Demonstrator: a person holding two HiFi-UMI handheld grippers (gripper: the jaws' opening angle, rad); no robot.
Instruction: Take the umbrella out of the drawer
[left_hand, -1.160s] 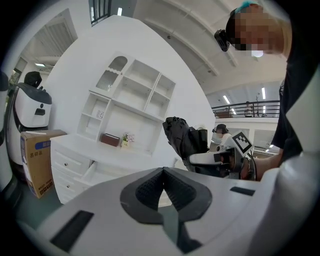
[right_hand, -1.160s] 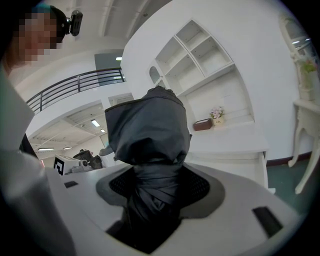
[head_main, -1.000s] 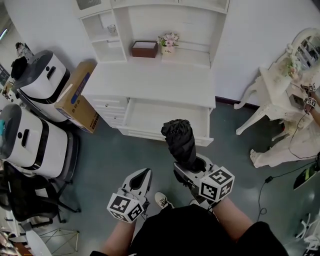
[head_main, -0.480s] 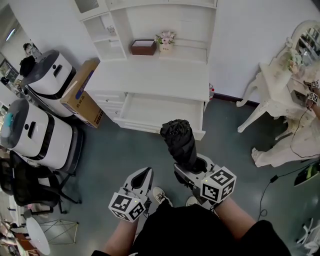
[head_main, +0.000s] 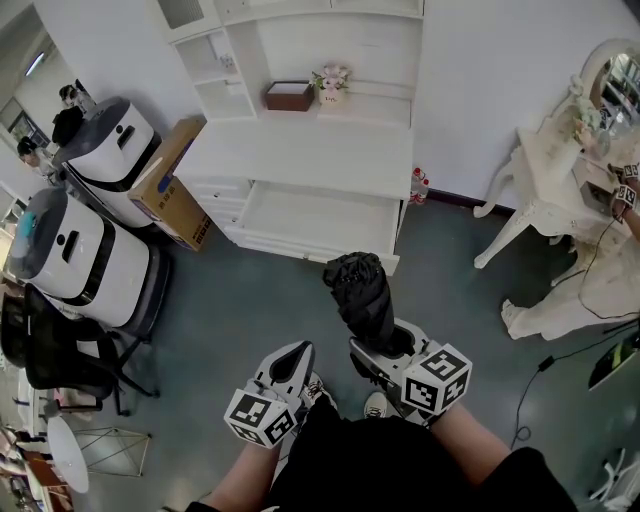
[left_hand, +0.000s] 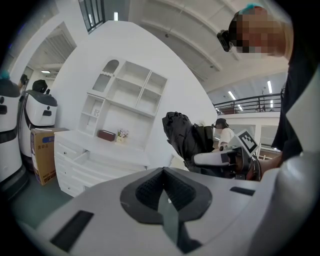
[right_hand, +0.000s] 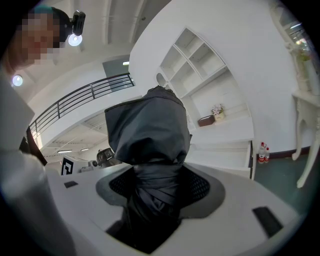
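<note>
Had the umbrella clamped in the right gripper, long axis leaning to 11 o'clock, well apart from the open drawer at 12 o'clock. Held the left gripper closed, empty, at 9 o'clock.

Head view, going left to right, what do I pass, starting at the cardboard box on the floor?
The cardboard box → left gripper → umbrella → bottles → white dressing table.
</note>
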